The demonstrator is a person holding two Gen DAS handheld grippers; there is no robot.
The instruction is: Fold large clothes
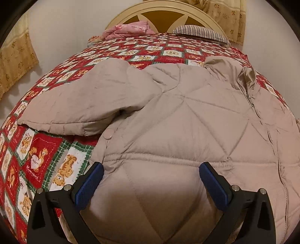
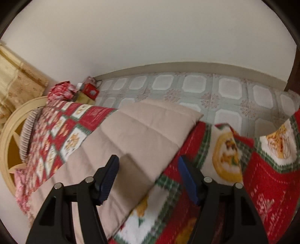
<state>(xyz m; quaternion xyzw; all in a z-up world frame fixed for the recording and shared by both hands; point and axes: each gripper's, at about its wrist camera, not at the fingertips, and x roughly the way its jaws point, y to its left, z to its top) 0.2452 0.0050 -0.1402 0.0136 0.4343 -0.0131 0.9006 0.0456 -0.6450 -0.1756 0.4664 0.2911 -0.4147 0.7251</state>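
Between my left gripper's [image 1: 151, 180] spread jaws the beige puffer jacket's [image 1: 168, 116] hem is bulging; my right gripper [image 2: 148, 178], half-spread and empty, is straddling its sleeve [image 2: 142, 131] edge, which is running away toward the floor.

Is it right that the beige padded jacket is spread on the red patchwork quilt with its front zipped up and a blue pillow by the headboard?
Not quite. The pillow by the headboard is striped dark and white, not blue, as the left wrist view shows. The jacket does lie zipped on the red quilt.
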